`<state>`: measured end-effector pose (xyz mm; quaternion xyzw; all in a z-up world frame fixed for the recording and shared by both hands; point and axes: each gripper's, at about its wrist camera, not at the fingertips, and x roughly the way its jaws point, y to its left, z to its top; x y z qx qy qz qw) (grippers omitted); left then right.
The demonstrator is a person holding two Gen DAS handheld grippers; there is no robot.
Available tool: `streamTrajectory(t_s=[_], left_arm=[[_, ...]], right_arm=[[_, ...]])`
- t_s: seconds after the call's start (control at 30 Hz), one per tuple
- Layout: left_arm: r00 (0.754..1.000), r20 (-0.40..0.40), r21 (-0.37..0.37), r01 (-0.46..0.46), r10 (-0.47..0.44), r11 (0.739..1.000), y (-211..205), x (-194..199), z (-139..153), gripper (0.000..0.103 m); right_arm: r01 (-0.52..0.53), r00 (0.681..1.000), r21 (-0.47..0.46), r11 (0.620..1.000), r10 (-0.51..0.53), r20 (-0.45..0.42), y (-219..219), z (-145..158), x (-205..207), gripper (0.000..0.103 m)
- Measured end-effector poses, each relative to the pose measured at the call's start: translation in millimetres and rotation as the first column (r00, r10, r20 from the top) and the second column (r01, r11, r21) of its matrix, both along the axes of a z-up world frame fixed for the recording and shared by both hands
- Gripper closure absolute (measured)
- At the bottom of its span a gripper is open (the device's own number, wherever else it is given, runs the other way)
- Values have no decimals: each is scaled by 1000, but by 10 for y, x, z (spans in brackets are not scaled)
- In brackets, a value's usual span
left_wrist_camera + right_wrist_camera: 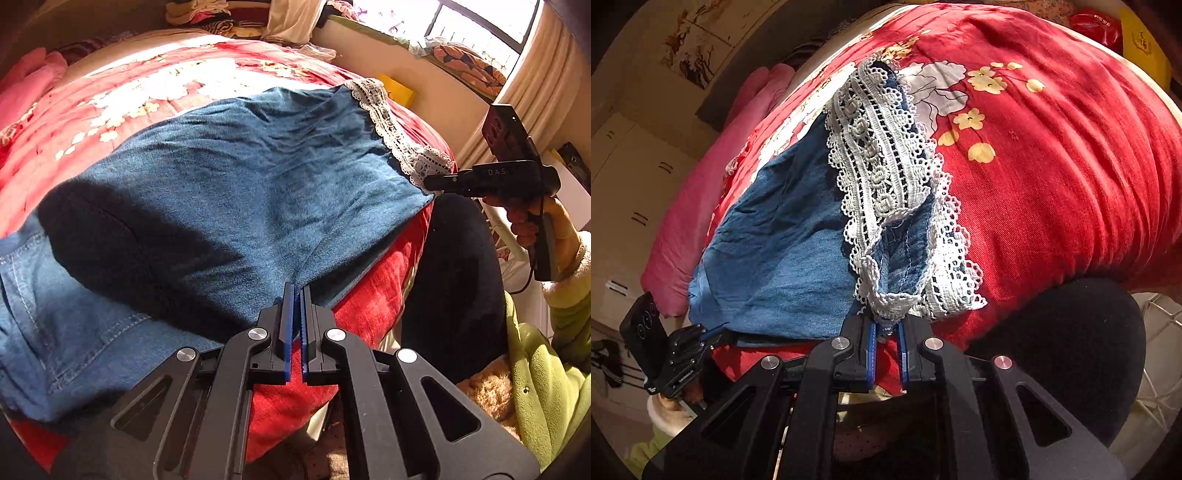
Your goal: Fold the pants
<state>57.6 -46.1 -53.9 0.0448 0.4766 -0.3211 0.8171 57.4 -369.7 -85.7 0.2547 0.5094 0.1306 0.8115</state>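
blue denim pants (236,192) spread flat on a red floral quilt (147,92), white lace hem (886,177) at the leg end; left gripper (297,291) clenched on the pants' near edge; right gripper (886,332) pinching the lace hem corner; pink fabric (713,192) beyond the quilt

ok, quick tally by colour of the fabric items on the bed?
Blue: 1, the pants, white lace hem
Red: 1, the floral bedspread
Pink: 1, the cloth along the far side
Total: 3
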Motion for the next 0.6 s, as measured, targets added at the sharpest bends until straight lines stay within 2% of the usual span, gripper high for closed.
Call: streamTrajectory(t_s=[0.1,0.13,0.2,0.27,0.33,0.37,0.43,0.5,0.6], left_arm=[[1000,4,10,-7,7,1000,-25,-12,-69,103],[1000,3,8,-11,11,1000,-24,-9,-83,103],[1000,2,-7,-21,21,1000,-4,1,-88,103],[1000,5,-17,-24,24,1000,8,-2,-83,103],[1000,13,-30,-26,27,999,22,-38,-66,100],[999,18,-41,-30,31,999,37,-54,-48,98],[999,17,-71,-47,48,996,97,-106,15,77],[996,41,-102,-75,79,992,199,-184,120,67],[982,60,-146,-169,179,975,497,-296,274,64]], right_arm=[[13,1000,-12,1000,-13,-14,-69,0,-49,84],[20,1000,-10,1000,-20,-10,-95,19,-76,83],[41,999,-75,996,-40,8,-122,101,-138,66],[70,997,-140,988,-63,53,-149,218,-204,55],[75,993,-149,986,-61,97,-150,326,-223,54],[69,992,-159,985,-51,114,-138,366,-209,53],[44,989,-201,979,-14,146,-35,432,-172,51],[6,984,-241,970,38,176,116,492,-131,50],[-98,965,-260,961,155,211,408,536,-36,47]])
